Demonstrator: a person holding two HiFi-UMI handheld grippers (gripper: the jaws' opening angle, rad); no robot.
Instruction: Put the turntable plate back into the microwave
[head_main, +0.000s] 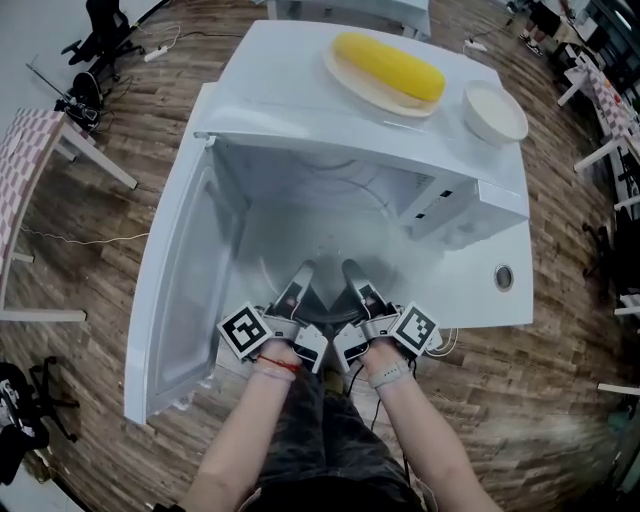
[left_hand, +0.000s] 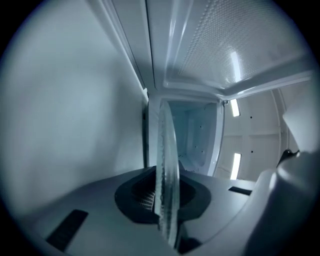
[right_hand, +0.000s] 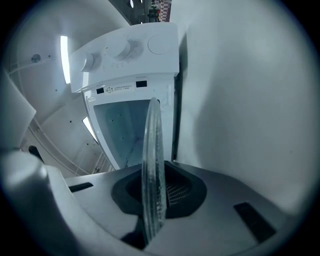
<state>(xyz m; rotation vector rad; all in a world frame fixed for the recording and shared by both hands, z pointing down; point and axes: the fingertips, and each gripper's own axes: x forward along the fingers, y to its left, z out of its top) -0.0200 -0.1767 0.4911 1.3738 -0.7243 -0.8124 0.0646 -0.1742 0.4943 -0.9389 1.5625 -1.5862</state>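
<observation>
The left gripper and right gripper are reaching into the mouth of the microwave, whose door is hanging open at its left. Each gripper's jaws are pinching the near rim of the glass turntable plate, closed down to the thickness of the glass. A yellow corn cob and a white bowl are sitting on top of the microwave.
</observation>
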